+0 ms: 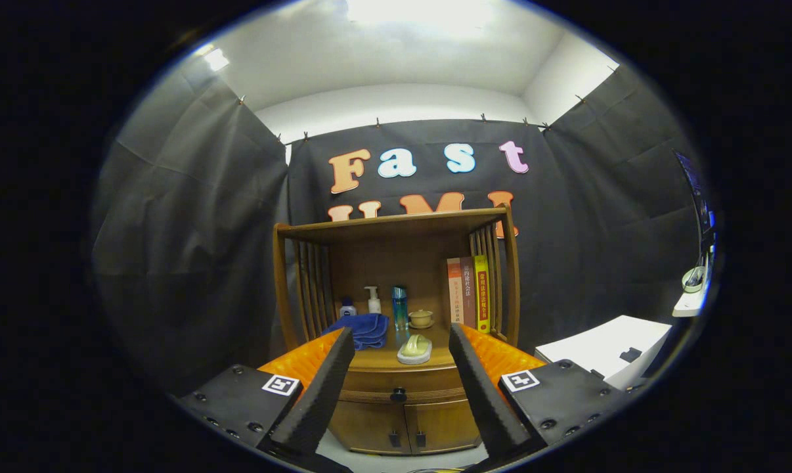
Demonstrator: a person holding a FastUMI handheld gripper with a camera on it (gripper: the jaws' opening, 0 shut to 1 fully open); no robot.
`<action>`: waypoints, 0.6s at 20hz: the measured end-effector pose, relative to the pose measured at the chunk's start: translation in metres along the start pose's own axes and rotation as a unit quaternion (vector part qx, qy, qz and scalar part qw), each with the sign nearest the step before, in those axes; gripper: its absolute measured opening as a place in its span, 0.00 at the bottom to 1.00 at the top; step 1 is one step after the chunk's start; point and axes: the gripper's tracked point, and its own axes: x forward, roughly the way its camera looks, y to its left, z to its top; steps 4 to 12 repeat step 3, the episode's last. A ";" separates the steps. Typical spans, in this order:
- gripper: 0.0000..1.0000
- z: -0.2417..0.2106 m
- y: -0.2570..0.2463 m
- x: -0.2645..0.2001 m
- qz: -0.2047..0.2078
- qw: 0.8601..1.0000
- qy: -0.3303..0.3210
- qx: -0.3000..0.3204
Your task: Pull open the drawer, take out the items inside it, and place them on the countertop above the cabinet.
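A wooden cabinet (396, 420) stands ahead against the booth wall. Its drawer (376, 387) is closed, with a small dark knob (398, 395) in the middle of the front. The countertop (377, 359) above it carries a folded blue cloth (362, 328), a pale green brush-like item on a white dish (415, 349), a small dark jar (347, 308), a white pump bottle (373, 300), a teal bottle (400, 307) and a lidded cup (421, 318). My gripper (400, 341) is open, well short of the cabinet, its fingers framing the drawer and countertop with nothing between them.
Three books (468, 292) stand upright at the right end of the shelf, beside slatted side rails. Two small doors (406, 427) sit below the drawer. A white box (606, 348) lies to the right of the cabinet, and a white ledge (693, 295) holds small items farther right.
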 end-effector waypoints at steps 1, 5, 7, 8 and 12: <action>0.96 0.002 0.000 0.001 0.000 1.000 -0.003 0.002; 0.96 -0.001 -0.003 0.002 -0.002 1.000 -0.003 0.009; 0.96 -0.001 -0.003 0.002 -0.002 1.000 -0.003 0.009; 0.96 -0.001 -0.003 0.002 -0.002 1.000 -0.003 0.009; 0.96 -0.001 -0.003 0.002 -0.002 1.000 -0.003 0.009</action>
